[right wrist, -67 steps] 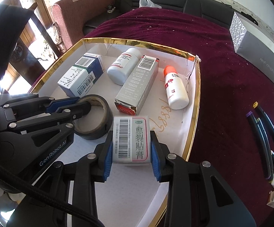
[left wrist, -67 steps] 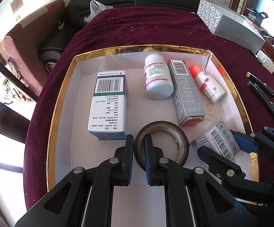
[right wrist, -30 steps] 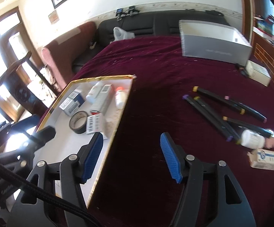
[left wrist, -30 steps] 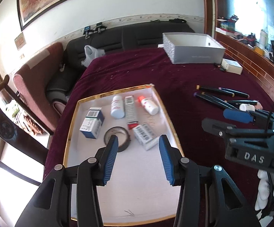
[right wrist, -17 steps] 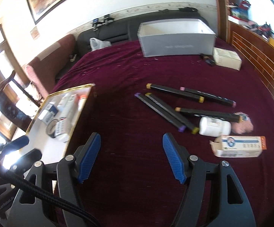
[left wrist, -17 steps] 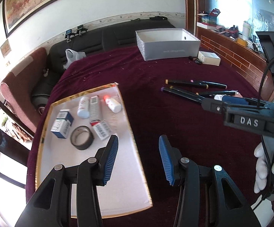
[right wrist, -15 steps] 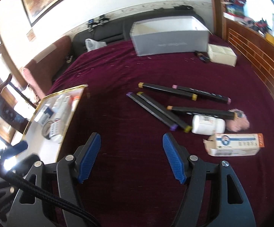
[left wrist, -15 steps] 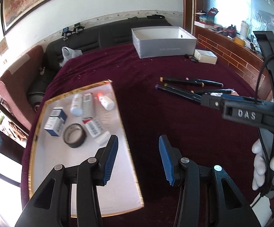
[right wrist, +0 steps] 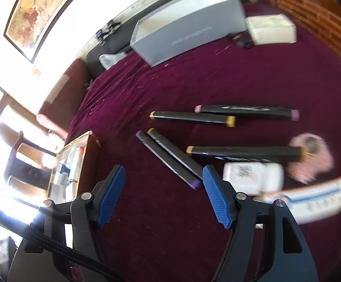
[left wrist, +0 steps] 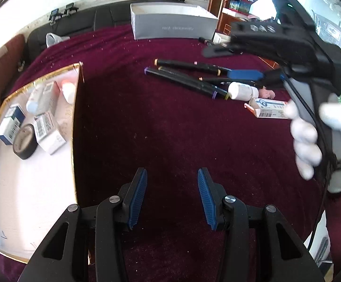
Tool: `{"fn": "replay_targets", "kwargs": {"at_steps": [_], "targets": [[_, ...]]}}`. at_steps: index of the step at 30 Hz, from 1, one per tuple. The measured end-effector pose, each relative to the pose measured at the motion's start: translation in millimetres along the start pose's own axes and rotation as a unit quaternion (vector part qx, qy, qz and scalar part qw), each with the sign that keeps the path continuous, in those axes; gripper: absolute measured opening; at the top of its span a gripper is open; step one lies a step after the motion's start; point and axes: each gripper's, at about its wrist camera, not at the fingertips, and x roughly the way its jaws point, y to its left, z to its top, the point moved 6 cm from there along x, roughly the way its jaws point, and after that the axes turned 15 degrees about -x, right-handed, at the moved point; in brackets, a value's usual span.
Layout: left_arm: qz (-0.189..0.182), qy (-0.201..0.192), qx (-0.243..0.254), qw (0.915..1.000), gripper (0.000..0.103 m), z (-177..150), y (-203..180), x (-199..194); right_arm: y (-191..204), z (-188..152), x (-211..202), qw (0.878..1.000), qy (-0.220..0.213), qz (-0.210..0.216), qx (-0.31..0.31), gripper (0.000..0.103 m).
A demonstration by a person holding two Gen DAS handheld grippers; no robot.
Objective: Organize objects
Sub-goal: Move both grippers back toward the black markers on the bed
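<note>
From the left wrist, the left gripper (left wrist: 172, 196) hangs empty, jaws apart, over bare maroon cloth (left wrist: 170, 129); the gold-rimmed tray (left wrist: 73, 127), central a second ago, now sits at nine o'clock. From the right wrist, the right gripper (right wrist: 163, 196) gapes empty, slightly wider than before; the markers (right wrist: 170, 158) and white bottle (right wrist: 252, 176), formerly far right, lie from twelve to two o'clock.
</note>
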Motion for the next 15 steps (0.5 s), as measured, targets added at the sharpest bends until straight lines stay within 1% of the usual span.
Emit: {"fn": "replay_targets", "kwargs": {"at_steps": [4, 6, 8, 10, 11, 12, 13, 15], "targets": [[-0.008, 0.003, -0.013, 0.9999, 0.039, -0.3, 6.7, 1.2, 3.0, 7.2, 33.1, 0.999, 0.027, 0.03, 0.01, 0.068], [-0.009, 0.004, -0.017, 0.9998, 0.039, -0.4, 10.3, 0.7, 1.5, 8.1, 48.6, 0.998, 0.04, 0.049, 0.027, 0.068], [-0.011, 0.009, -0.023, 0.9996, 0.039, -1.3, 14.7, 2.1, 6.0, 8.9, 58.1, 0.996, 0.047, 0.064, 0.032, 0.069], [-0.015, 0.013, -0.028, 0.9994, 0.039, -1.7, 16.9, 4.8, 11.7, 4.3, 67.0, 0.994, 0.064, 0.077, 0.038, 0.069], [-0.016, 0.015, -0.031, 0.9993, 0.039, -2.2, 18.3, 5.2, 15.0, 0.0, 71.7, 0.993, 0.074, 0.087, 0.041, 0.071], [-0.016, 0.016, -0.033, 0.9992, 0.039, -2.3, 18.7, 5.9, 18.8, -4.9, 74.5, 0.992, 0.075, 0.091, 0.041, 0.071], [-0.017, 0.015, -0.034, 0.9991, 0.039, -2.6, 19.4, 5.9, 21.1, -6.0, 72.5, 0.994, 0.069, 0.084, 0.035, 0.076], [-0.018, 0.015, -0.034, 0.9991, 0.039, -3.0, 19.9, 5.4, 28.8, -11.4, 71.1, 0.991, 0.08, 0.099, 0.032, 0.078]]}}
